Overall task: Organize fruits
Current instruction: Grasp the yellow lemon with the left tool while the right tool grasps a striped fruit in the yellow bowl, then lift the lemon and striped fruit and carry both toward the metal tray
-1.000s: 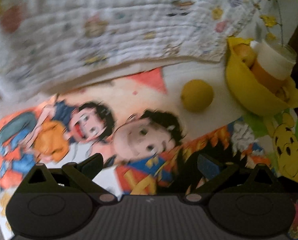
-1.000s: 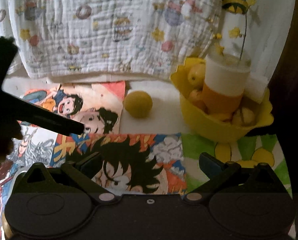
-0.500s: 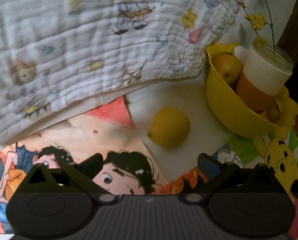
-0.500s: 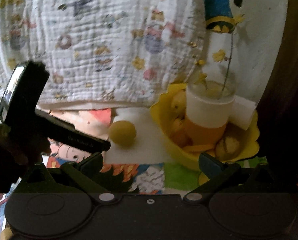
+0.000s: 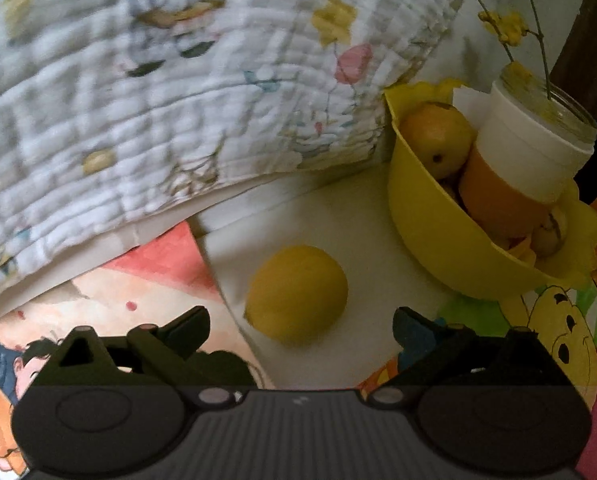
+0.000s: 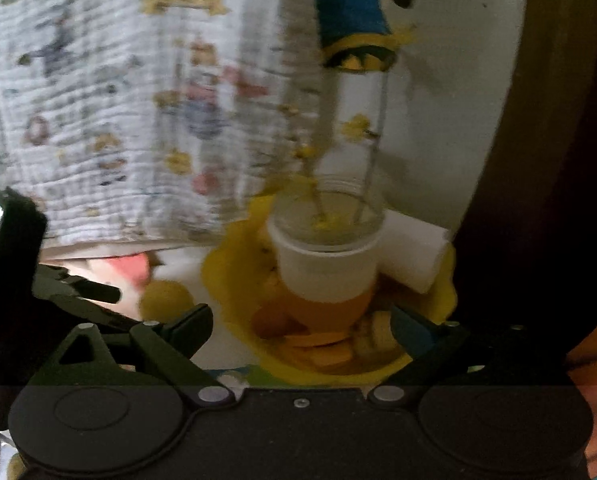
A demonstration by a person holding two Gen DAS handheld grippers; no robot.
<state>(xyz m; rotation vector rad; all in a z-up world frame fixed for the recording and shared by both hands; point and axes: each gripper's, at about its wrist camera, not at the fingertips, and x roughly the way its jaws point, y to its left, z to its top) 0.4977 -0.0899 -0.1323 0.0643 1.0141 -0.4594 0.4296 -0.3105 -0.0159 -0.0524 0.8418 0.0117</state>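
A yellow lemon lies on the white table surface, just ahead of my open left gripper and between its two fingers, apart from them. A yellow bowl stands to its right and holds a yellow-orange fruit, more fruit pieces and a jar. In the right wrist view the bowl is close ahead of my open, empty right gripper, the lemon shows at the left, and the left gripper reaches toward it.
A white and orange jar with yellow flower stems stands in the bowl. A quilted printed cloth hangs behind. Cartoon posters cover the table. A dark wooden edge is at the right.
My left gripper has moved forward and right, so the lemon now sits between its fingers. My right gripper has moved toward the bowl and risen, and its view is blurred.
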